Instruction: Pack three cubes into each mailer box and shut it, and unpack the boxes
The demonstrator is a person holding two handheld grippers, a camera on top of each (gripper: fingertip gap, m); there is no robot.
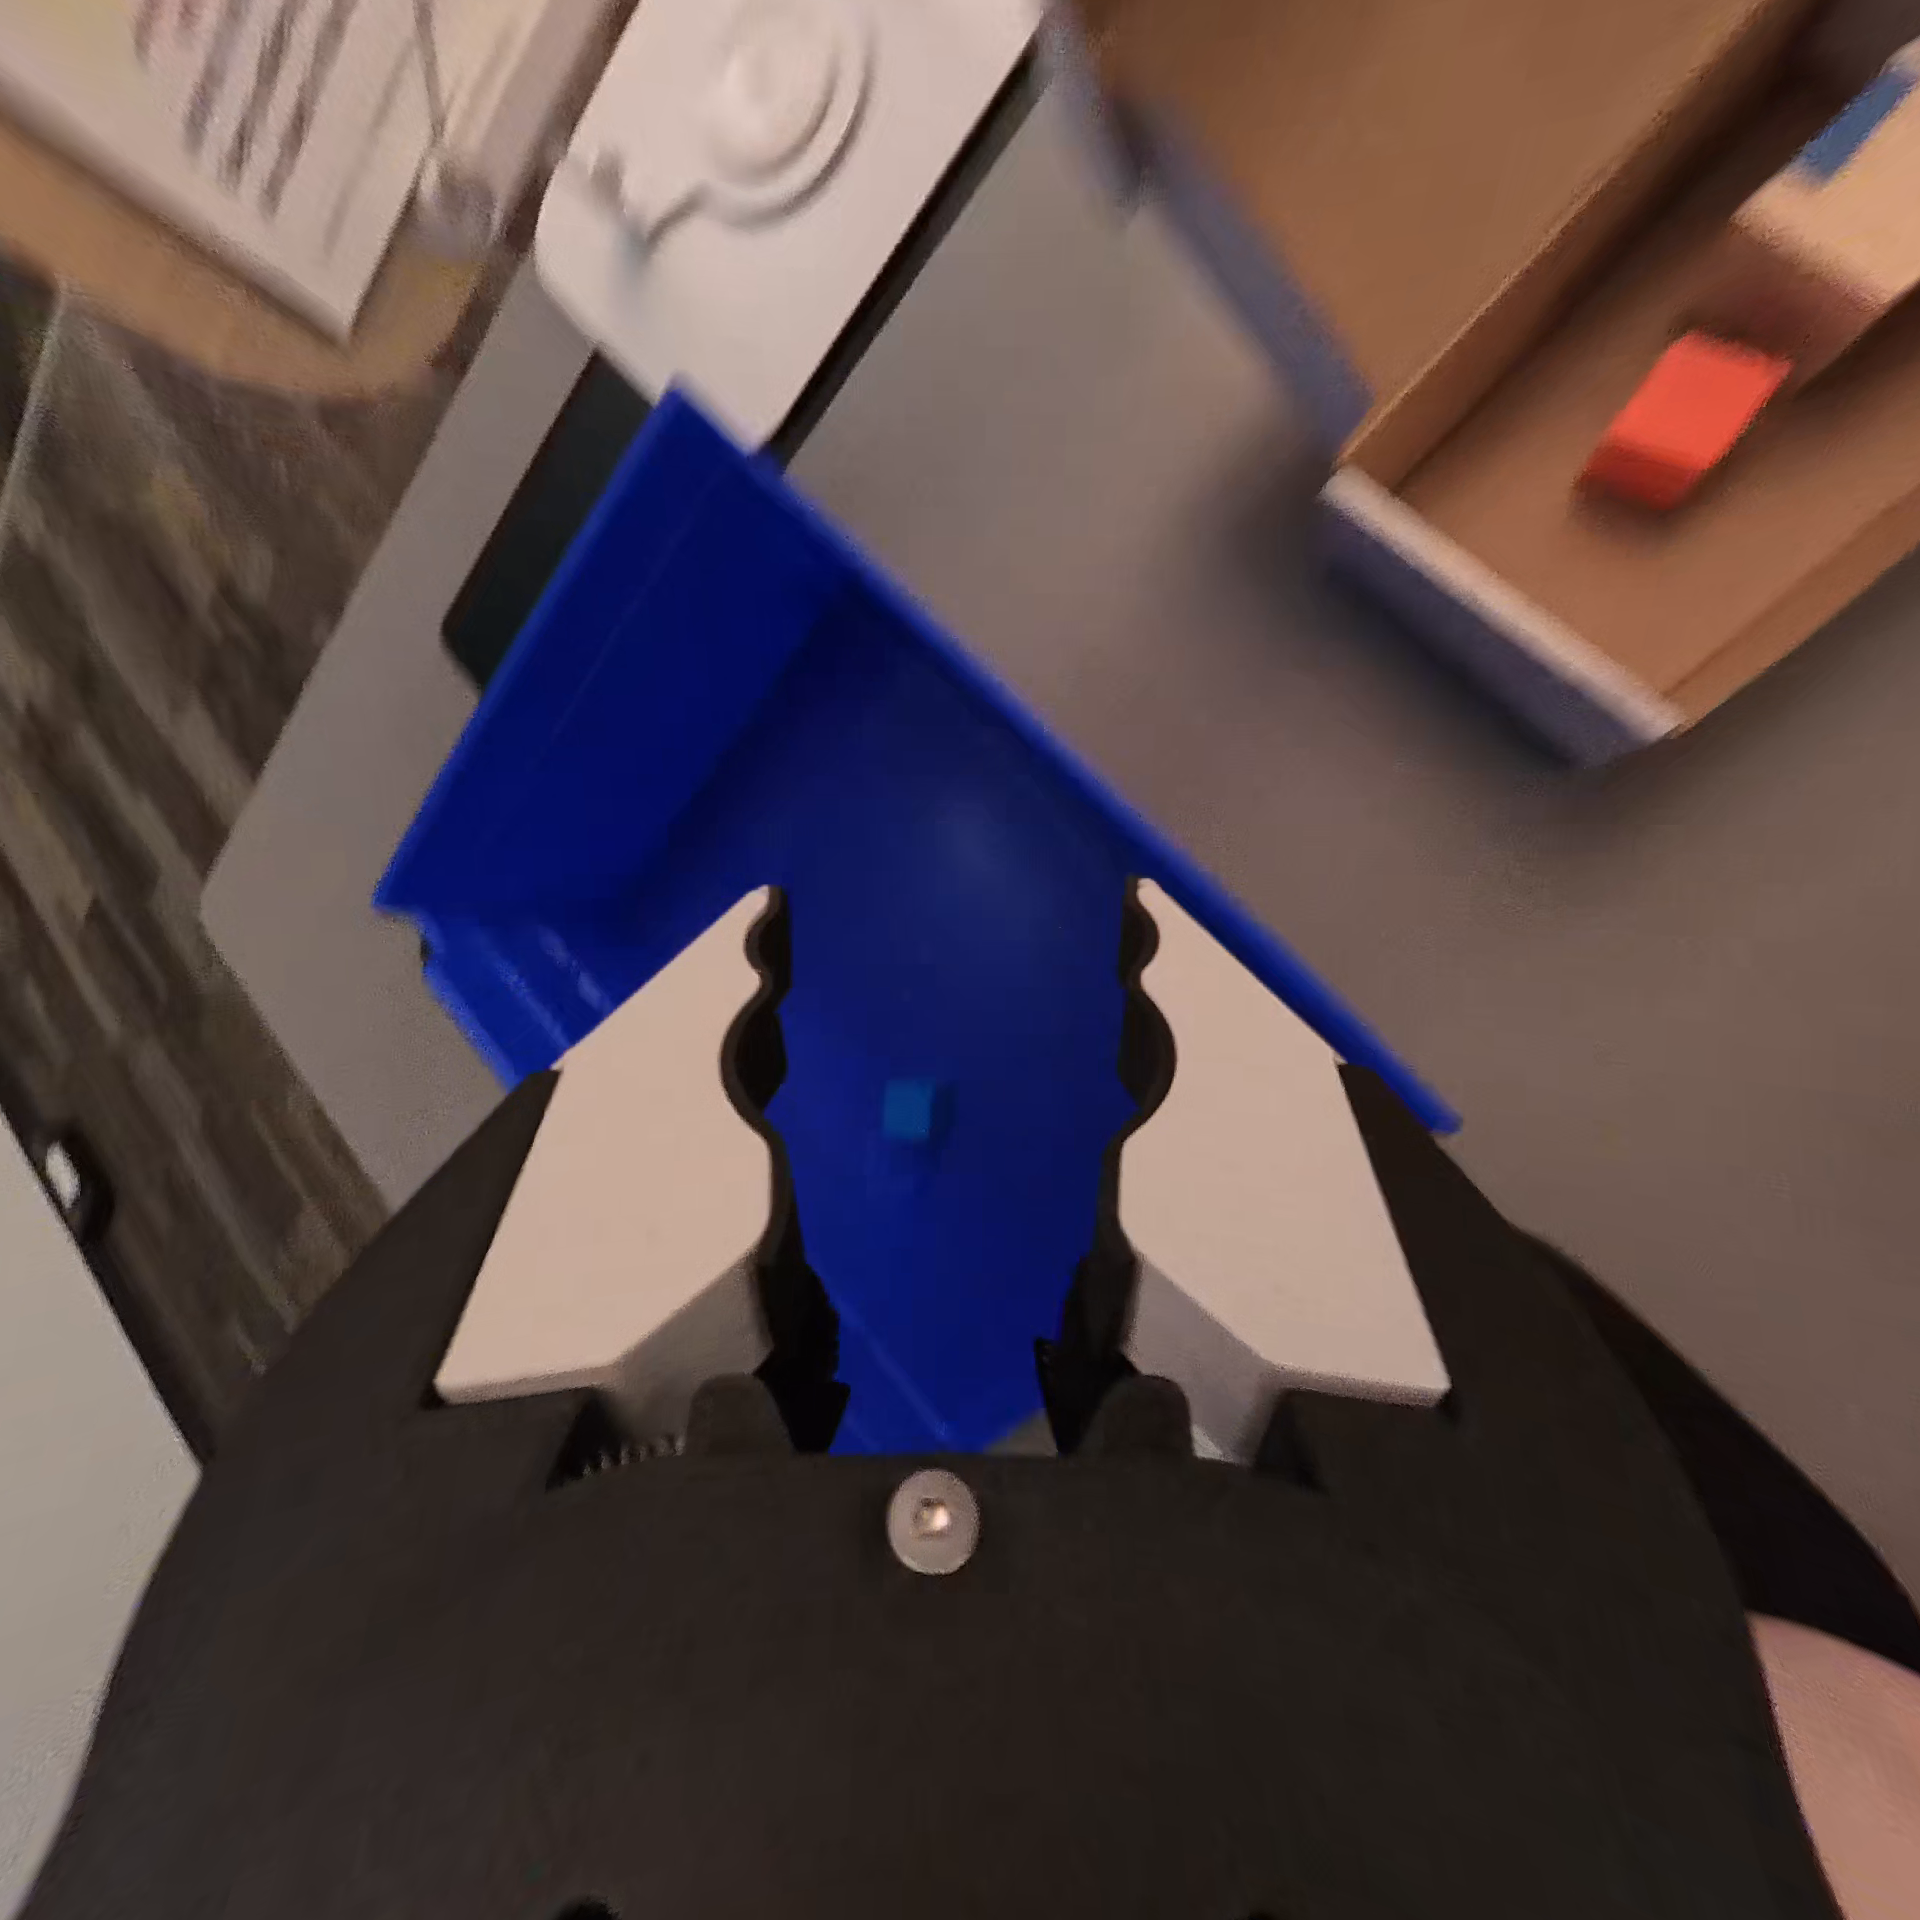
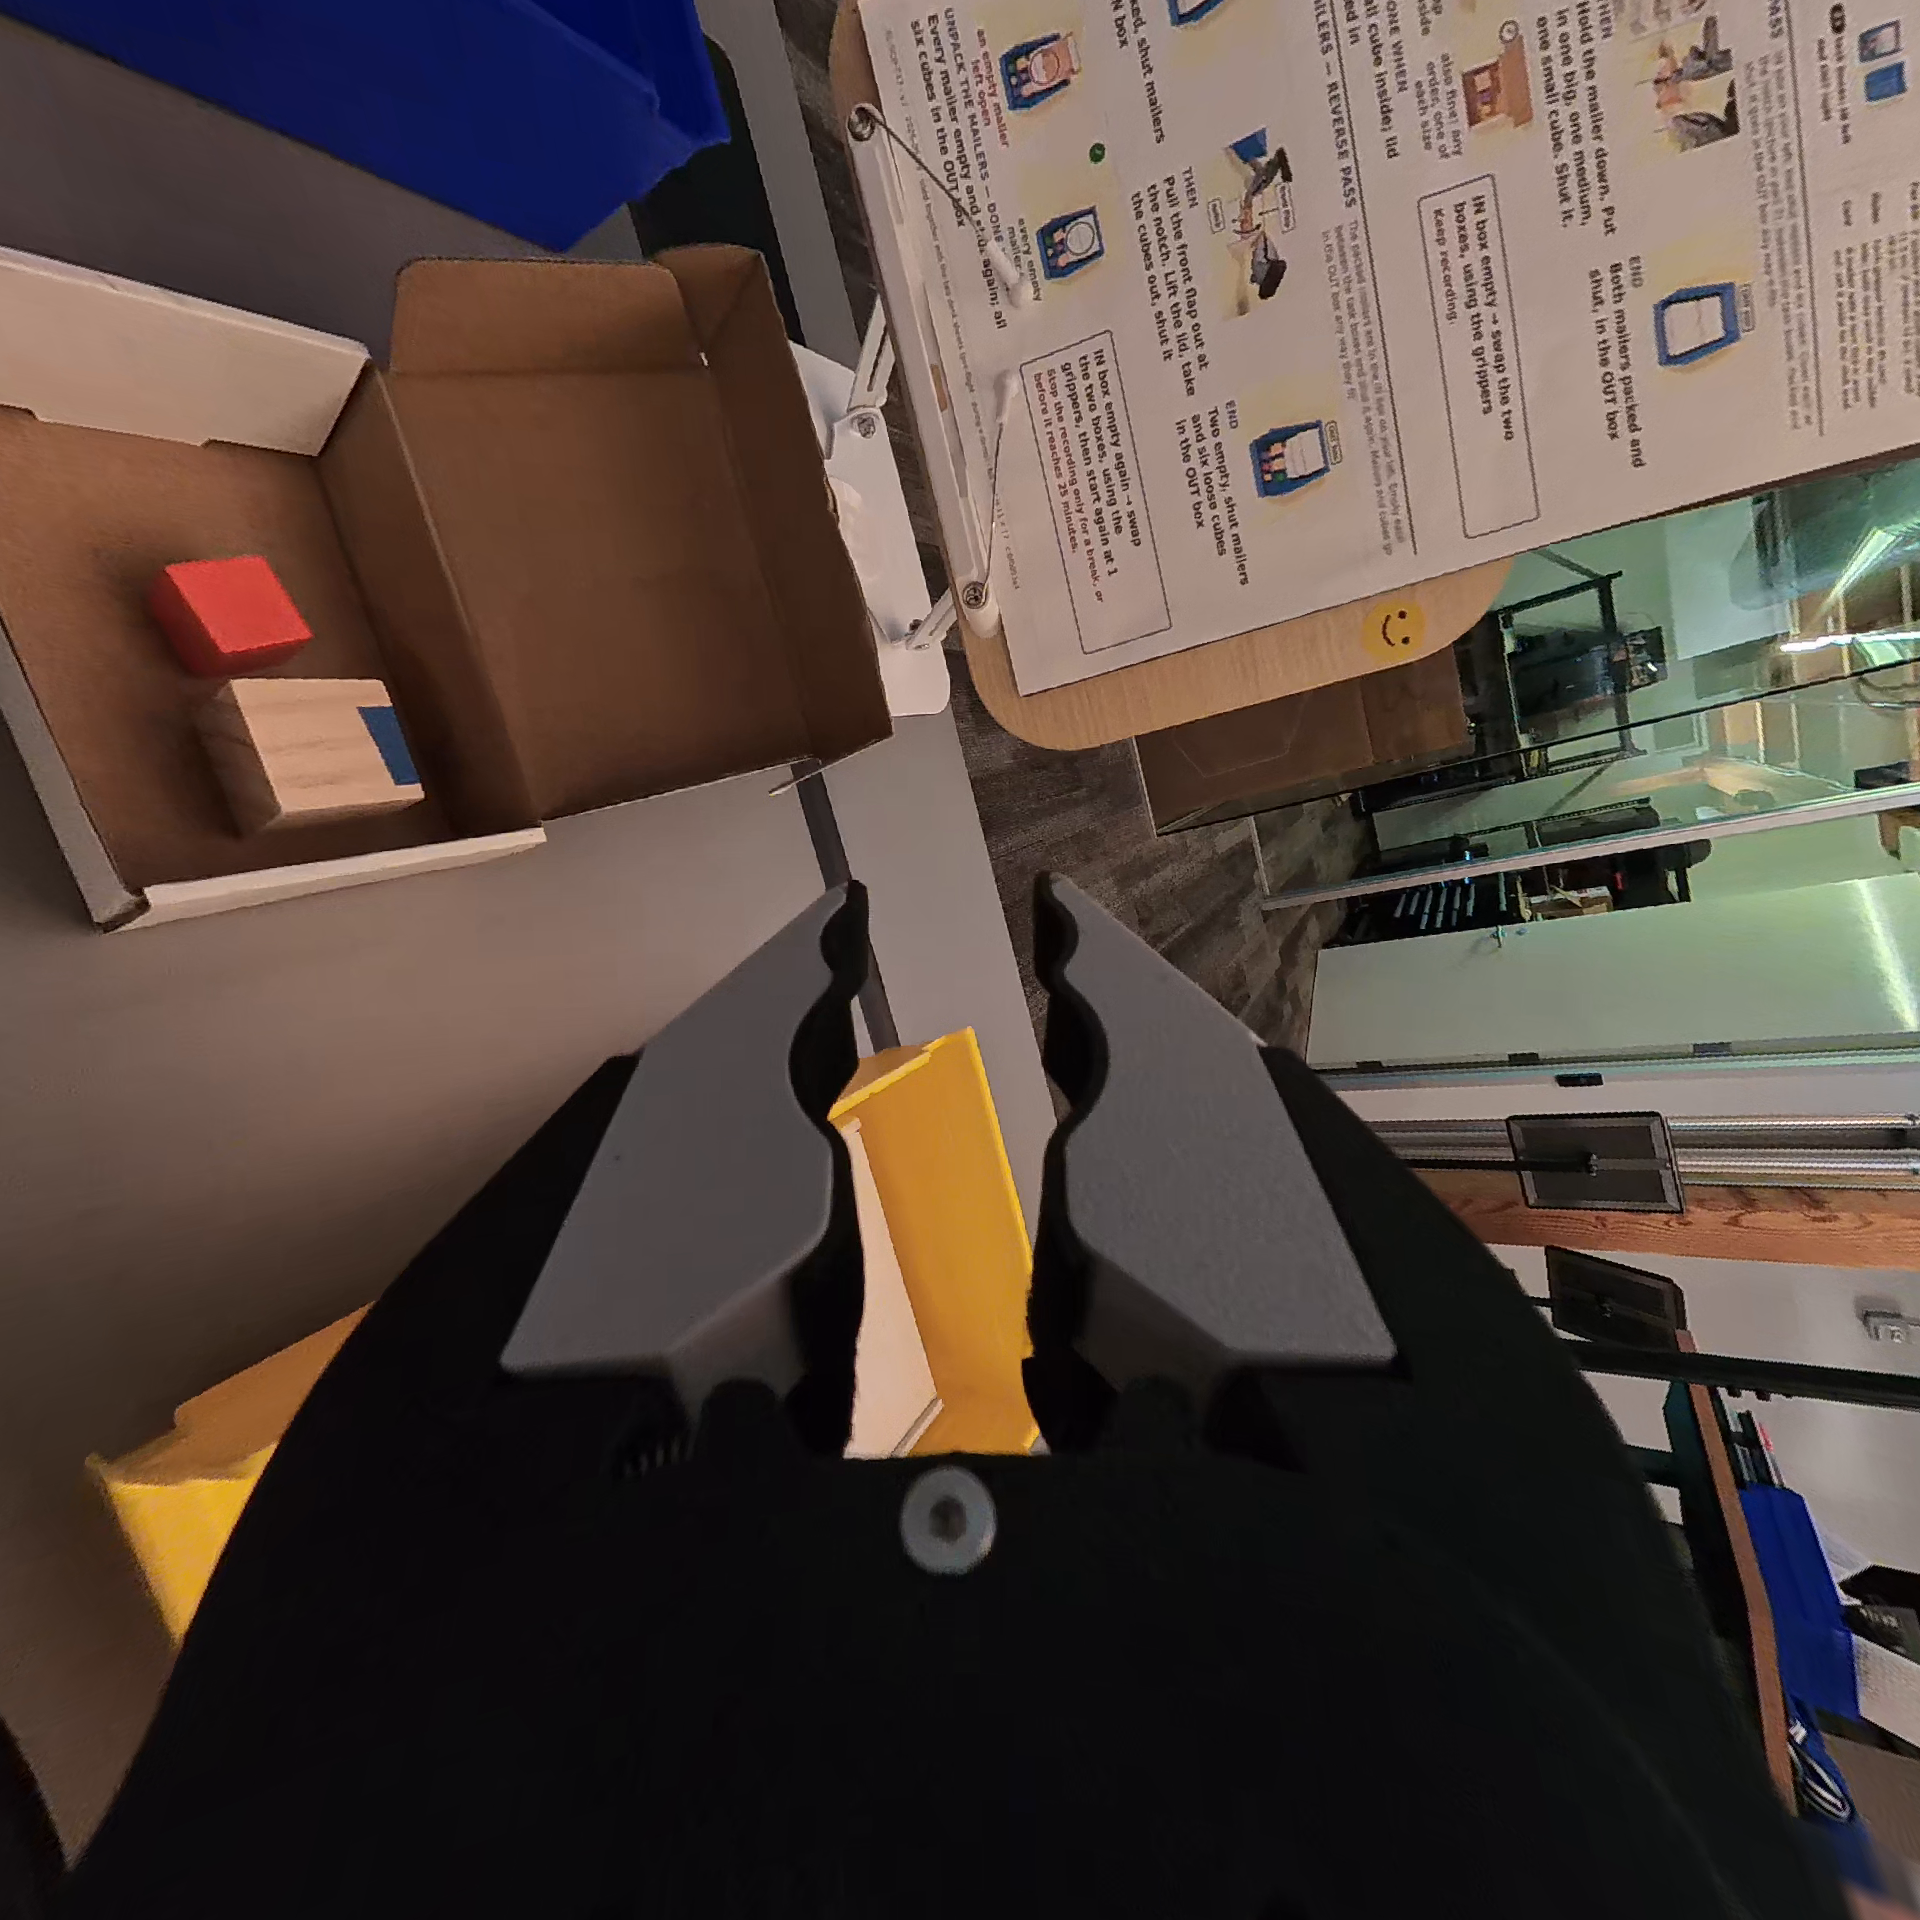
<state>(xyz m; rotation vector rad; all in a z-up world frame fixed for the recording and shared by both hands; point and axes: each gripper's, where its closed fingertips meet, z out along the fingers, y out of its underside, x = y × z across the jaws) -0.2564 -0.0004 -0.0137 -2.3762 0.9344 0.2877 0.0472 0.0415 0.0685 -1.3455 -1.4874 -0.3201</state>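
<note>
My left gripper [image 1: 954, 891] is open and empty above a blue bin [image 1: 644, 727]. A small blue cube [image 1: 914, 1107] lies on the bin's floor, seen between my fingers. An open mailer box [image 1: 1496, 623] with a red cube [image 1: 1683, 436] in it sits to the upper right; this view is blurred. In the right wrist view the same mailer box [image 2: 343, 878] lies open at the left, its lid folded back. It holds the red cube [image 2: 231, 613] and a larger wooden cube [image 2: 312, 753] with a blue patch. My right gripper [image 2: 954, 888] is open and empty above a yellow bin [image 2: 935, 1164].
The blue bin [image 2: 416, 94] shows at the top left of the right wrist view. A printed sheet [image 2: 1351, 260] is clipped to a wooden board past the grey table's edge [image 2: 831, 862]. A white object [image 1: 790, 156] lies beyond the blue bin. The grippers' ends are close to 35 cm from one another.
</note>
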